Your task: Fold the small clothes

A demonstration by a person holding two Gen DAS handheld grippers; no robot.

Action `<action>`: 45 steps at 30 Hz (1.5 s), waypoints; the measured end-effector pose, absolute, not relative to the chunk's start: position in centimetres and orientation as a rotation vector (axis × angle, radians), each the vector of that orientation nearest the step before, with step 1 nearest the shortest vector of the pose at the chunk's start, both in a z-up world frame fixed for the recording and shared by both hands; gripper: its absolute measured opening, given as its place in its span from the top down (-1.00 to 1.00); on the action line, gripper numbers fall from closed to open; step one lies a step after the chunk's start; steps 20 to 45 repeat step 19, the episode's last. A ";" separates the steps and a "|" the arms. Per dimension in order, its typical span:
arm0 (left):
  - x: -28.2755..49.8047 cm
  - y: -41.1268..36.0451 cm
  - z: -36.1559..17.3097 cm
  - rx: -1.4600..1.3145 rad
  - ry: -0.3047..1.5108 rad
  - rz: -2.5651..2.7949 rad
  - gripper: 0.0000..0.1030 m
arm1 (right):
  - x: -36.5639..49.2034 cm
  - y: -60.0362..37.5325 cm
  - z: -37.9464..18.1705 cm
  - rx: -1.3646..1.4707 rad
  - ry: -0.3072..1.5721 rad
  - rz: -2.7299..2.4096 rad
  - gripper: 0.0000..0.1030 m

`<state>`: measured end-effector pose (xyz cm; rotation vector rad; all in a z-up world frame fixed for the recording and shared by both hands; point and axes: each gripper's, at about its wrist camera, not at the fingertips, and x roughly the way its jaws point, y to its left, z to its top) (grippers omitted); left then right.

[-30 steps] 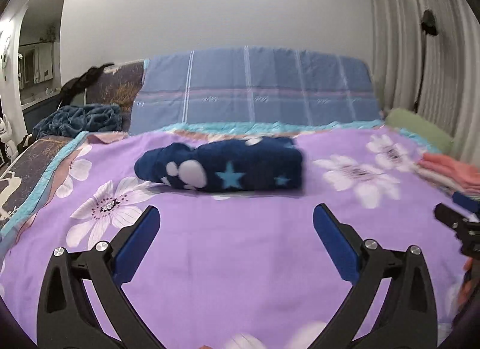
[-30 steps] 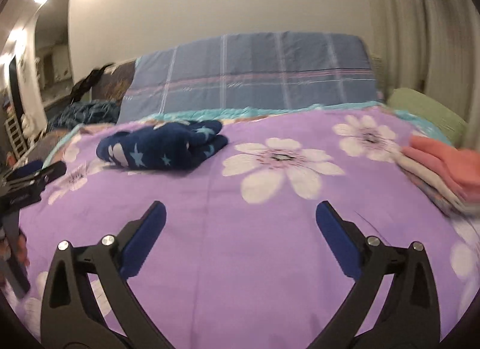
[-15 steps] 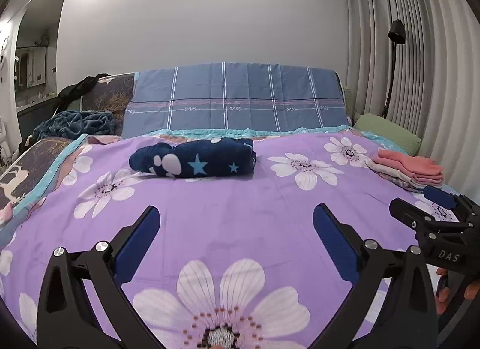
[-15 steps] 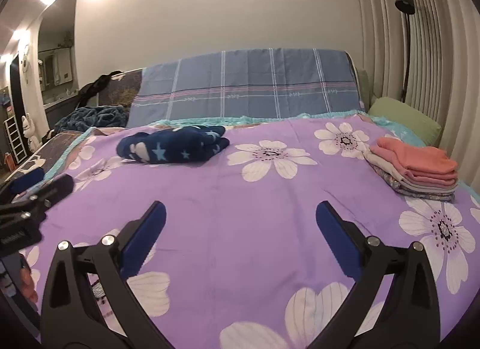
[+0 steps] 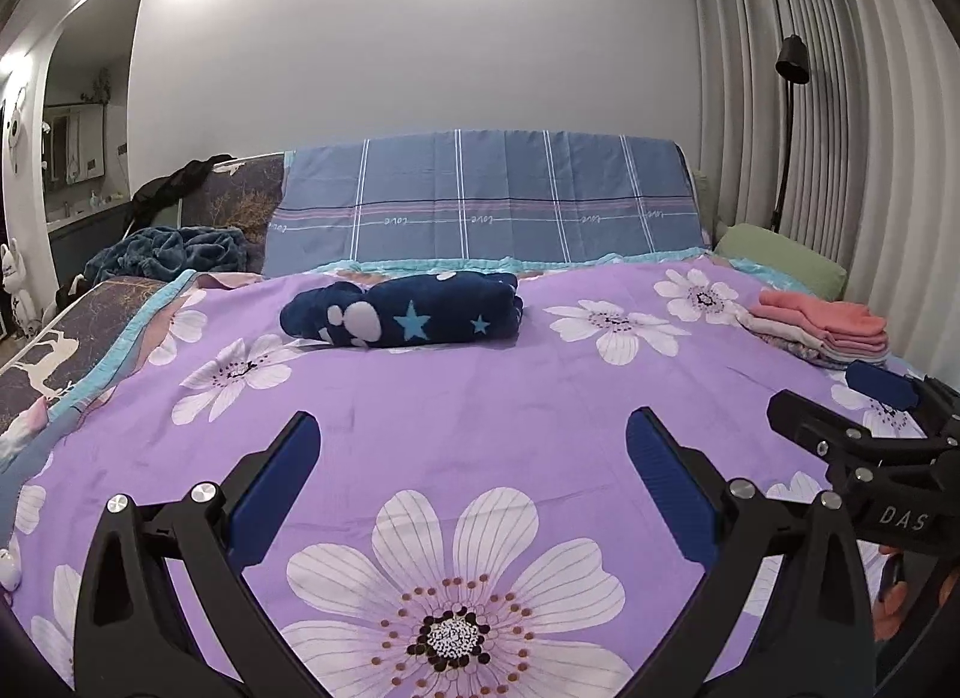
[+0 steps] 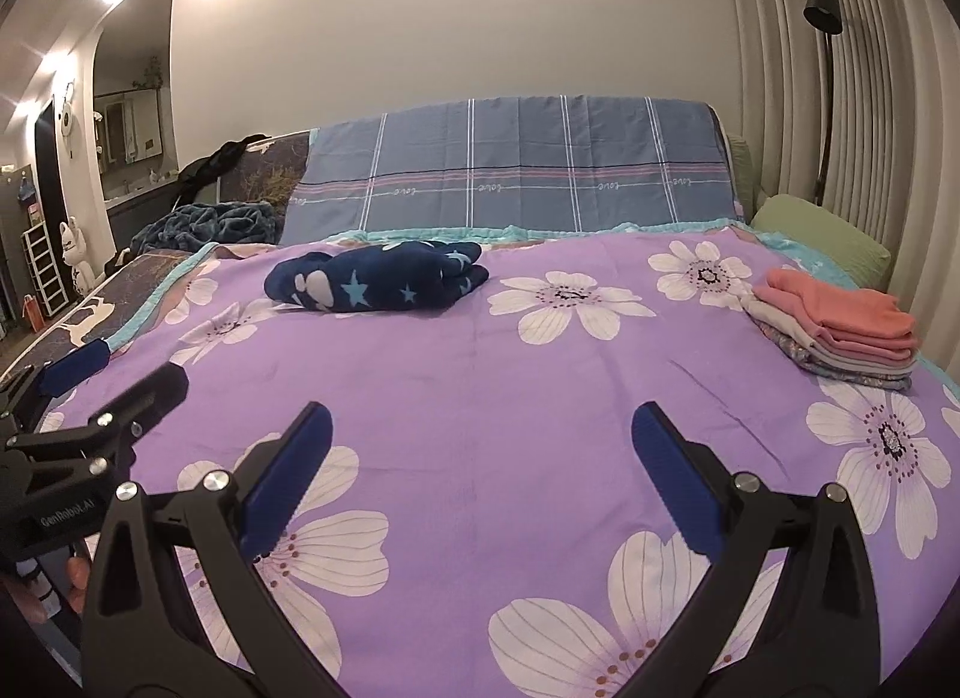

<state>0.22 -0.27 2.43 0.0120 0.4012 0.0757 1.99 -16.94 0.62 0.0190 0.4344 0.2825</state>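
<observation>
A folded navy garment with stars and white spots (image 5: 408, 311) lies at the far side of the purple flowered bedspread (image 5: 480, 410); it also shows in the right wrist view (image 6: 378, 276). A stack of folded clothes, pink on top (image 5: 825, 329), sits at the right edge and shows in the right wrist view (image 6: 840, 332). My left gripper (image 5: 474, 449) is open and empty, well short of the navy garment. My right gripper (image 6: 480, 437) is open and empty over the bare spread. Each gripper shows at the edge of the other's view.
A blue plaid cover (image 5: 486, 206) stands against the headboard behind the spread. A green pillow (image 5: 780, 263) lies at the far right by the curtains and a floor lamp (image 5: 792, 62). A crumpled dark blue blanket (image 5: 174, 254) sits far left.
Both grippers have pulled back from the navy garment toward the near side of the bed and stayed open. The garment lies where it was left.
</observation>
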 end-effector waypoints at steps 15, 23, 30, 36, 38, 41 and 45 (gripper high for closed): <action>0.4 -1.2 2.2 0.067 0.448 0.130 -0.97 | 1.7 -17.1 0.2 0.005 0.444 0.276 -0.96; 0.7 -1.2 1.9 0.067 0.467 0.131 -0.97 | 1.8 -17.0 0.2 -0.001 0.447 0.274 -0.96; 0.7 -1.2 1.9 0.067 0.467 0.131 -0.97 | 1.8 -17.0 0.2 -0.001 0.447 0.274 -0.96; 0.7 -1.2 1.9 0.067 0.467 0.131 -0.97 | 1.8 -17.0 0.2 -0.001 0.447 0.274 -0.96; 0.7 -1.2 1.9 0.067 0.467 0.131 -0.97 | 1.8 -17.0 0.2 -0.001 0.447 0.274 -0.96; 0.7 -1.2 1.9 0.067 0.467 0.131 -0.97 | 1.8 -17.0 0.2 -0.001 0.447 0.274 -0.96; 0.7 -1.2 1.9 0.067 0.467 0.131 -0.97 | 1.8 -17.0 0.2 -0.001 0.447 0.274 -0.96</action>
